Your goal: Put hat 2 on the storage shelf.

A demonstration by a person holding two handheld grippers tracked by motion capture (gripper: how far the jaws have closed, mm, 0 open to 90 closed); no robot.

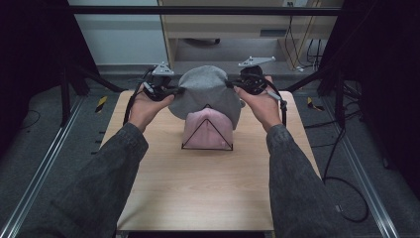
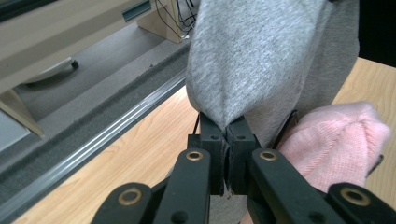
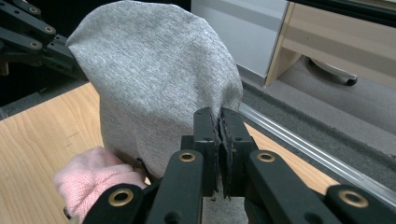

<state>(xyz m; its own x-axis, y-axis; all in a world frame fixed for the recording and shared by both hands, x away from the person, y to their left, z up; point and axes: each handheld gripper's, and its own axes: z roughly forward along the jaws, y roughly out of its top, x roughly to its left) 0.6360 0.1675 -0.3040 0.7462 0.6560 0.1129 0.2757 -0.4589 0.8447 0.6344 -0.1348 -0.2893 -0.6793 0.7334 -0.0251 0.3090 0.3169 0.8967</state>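
A lab: a wooden surface framed by metal rails, loose cables, grey carpet.

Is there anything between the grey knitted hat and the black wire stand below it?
Yes. A pink knitted hat already covers the black wire stand, directly under the grey knitted hat held by both tongs.

Cloth hats over a pale wood surface

The grey hat is fine, matt knit cloth; the pink hat below it, at 6 o'clock, is fuzzier knit on a thin black wire stand. The surface is smooth, light-grained wood.
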